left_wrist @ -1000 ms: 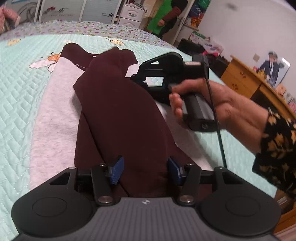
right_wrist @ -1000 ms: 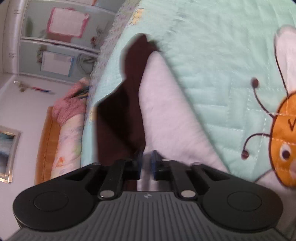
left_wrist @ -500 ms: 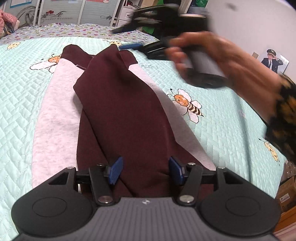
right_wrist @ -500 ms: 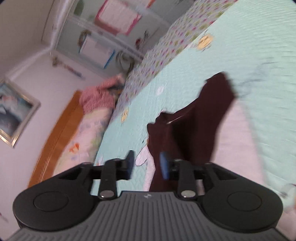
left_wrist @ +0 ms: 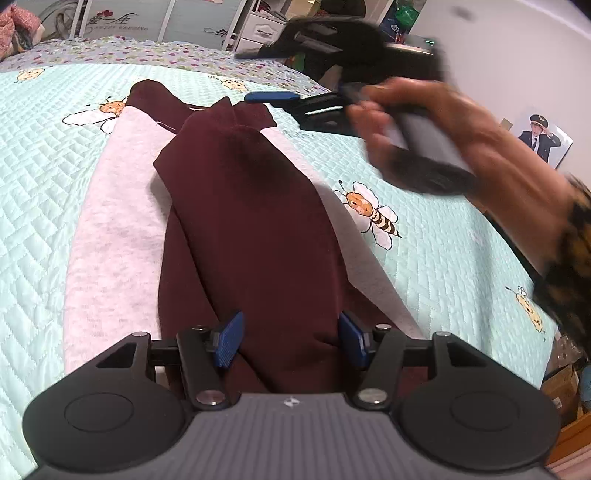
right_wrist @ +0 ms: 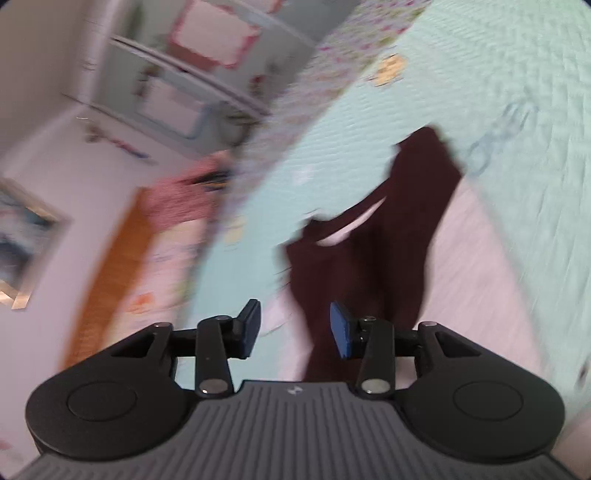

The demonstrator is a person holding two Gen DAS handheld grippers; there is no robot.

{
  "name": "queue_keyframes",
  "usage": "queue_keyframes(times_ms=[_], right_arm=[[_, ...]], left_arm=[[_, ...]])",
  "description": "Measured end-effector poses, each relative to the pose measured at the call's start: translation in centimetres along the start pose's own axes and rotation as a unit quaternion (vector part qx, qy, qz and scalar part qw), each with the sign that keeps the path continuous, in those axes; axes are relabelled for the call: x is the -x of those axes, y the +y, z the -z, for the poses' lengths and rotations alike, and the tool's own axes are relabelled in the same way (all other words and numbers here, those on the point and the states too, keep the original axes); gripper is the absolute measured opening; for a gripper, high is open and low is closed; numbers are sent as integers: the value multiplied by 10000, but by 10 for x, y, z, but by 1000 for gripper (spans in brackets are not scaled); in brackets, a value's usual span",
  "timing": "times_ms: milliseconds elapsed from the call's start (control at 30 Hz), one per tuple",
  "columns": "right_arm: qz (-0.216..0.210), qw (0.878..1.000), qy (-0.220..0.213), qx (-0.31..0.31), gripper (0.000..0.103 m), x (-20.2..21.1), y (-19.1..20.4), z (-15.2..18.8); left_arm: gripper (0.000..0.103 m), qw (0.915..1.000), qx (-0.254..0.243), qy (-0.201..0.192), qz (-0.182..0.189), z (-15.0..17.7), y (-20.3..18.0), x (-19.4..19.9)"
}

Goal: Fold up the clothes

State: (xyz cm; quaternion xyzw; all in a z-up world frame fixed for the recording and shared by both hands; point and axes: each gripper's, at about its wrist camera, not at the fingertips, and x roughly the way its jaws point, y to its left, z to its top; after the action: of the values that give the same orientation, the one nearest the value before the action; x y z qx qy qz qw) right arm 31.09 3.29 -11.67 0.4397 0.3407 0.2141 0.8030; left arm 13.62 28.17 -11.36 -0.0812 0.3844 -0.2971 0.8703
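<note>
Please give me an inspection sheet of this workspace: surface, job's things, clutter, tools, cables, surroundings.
Surface: mint quilted bedspread with bee pictures.
Job's things: maroon and grey sweatshirt lying flat, maroon sleeves folded over the middle.
Clutter: nothing seen.
Tools: left tool open, low over the hem; right tool open, empty, raised in a hand.
Cables: nothing seen.
Surroundings: white wardrobe, wooden headboard, framed portrait photo.

The bed [left_wrist: 44, 206] is covered with a light green quilted bedspread [left_wrist: 454, 266] with bee pictures. On it lies a garment [left_wrist: 251, 229], grey and dark maroon, with the maroon sleeves folded over the middle.
</note>
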Motion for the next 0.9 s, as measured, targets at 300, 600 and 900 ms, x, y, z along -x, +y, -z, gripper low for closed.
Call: queue_keyframes(times_ms=[300,600,900], right_arm=[[969,9939,448,266,16,-7,-30,20],[-309,9994,48,-136,32,61,-10,45],[236,9990,248,-283,6,58,-46,68]], left_arm=[[60,9991,406,54,88,-3,0,10],[59,9839,1371,-969,617,-39,27,58],[59,9813,1827,-369,473,-118,71,-48]])
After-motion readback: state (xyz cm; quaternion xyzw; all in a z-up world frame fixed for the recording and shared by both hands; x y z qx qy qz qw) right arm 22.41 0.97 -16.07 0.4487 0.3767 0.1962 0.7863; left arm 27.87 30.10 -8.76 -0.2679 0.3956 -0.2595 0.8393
